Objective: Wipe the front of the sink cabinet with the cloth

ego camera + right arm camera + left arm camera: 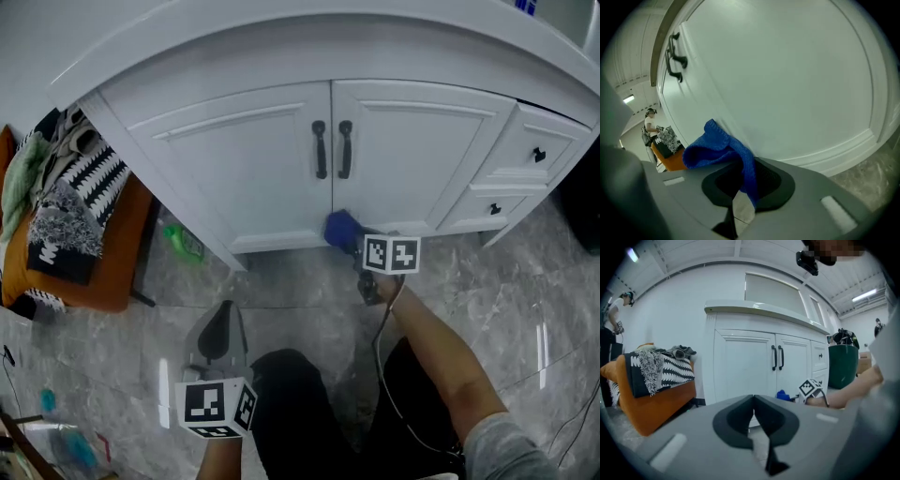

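My right tongs [740, 180] are closed on a fold of the blue cloth [718, 149]. Only a narrow strip runs down between them, and most of the cloth is bunched ahead of the tips against the white sink cabinet [244, 173]. In the head view the cloth sits low on the right-hand door [412, 155], just beside the centre seam and just above the bottom rail. It is well below the two dark handles [320, 150]. My left tongs [753, 414] are shut with nothing between them. They hang over the floor [300, 291], well apart from the cabinet.

I judge the step in hand to be wiping the lower part of that door. To do it well, I should press the bunched cloth flat on the panel and hold the hard tips off the paint. Overlapping strokes should follow the raised moulding. The grip looks thin, so a heavy drag could pull the cloth free, and light, steady pressure suits better. The left door [234, 159] and the drawers [534, 155] look yet to be covered.
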Available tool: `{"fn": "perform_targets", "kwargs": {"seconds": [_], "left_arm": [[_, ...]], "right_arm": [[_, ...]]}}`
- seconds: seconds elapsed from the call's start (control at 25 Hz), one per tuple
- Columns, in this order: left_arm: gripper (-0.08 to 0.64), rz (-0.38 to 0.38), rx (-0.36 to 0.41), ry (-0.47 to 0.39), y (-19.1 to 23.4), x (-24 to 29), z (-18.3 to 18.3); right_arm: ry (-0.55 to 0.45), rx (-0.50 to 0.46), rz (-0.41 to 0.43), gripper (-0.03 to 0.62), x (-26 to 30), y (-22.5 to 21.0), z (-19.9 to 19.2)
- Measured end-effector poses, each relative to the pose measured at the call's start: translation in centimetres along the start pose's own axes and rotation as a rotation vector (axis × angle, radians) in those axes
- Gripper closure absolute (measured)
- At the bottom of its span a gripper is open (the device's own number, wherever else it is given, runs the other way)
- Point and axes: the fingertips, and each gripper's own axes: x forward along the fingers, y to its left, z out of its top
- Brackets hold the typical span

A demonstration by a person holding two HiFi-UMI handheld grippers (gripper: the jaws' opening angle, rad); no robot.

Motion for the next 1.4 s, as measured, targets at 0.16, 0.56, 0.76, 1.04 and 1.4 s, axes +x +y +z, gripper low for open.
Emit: {"fn": "perform_targets", "kwargs": {"seconds": [0.16,0.56,0.76,1.04,1.4], "left_arm": [[0.548,-0.034,0.023,0.002,-2.4,1.1,0.5],[0.549,-0.082,0.047,-0.001,-6.0,3.7,1.4],[0.549,-0.095,0.064,0.009,-6.8,4.3,1.3],[0.548,-0.167,0.072,0.101,-9.1,1.0,8.4],[0.549,-0.27,0.027,0.099,-9.9,-6.7,30.6]], "right_arm": [[-0.025,0.088,-0.071,0.54,-2.9,-6.2,1.0],[-0.06,0.06,-0.244,0.54,-9.1,-16.3,3.4],[-0.067,-0.157,-0.279,0.54,-12.2,-15.7,5.5],[-0.221,-0.254,-0.183,0.54,-24.1,-6.5,14.8],[-0.322,-0.29,-0.112,0.54,-43.9,12.1,29.3]]}}
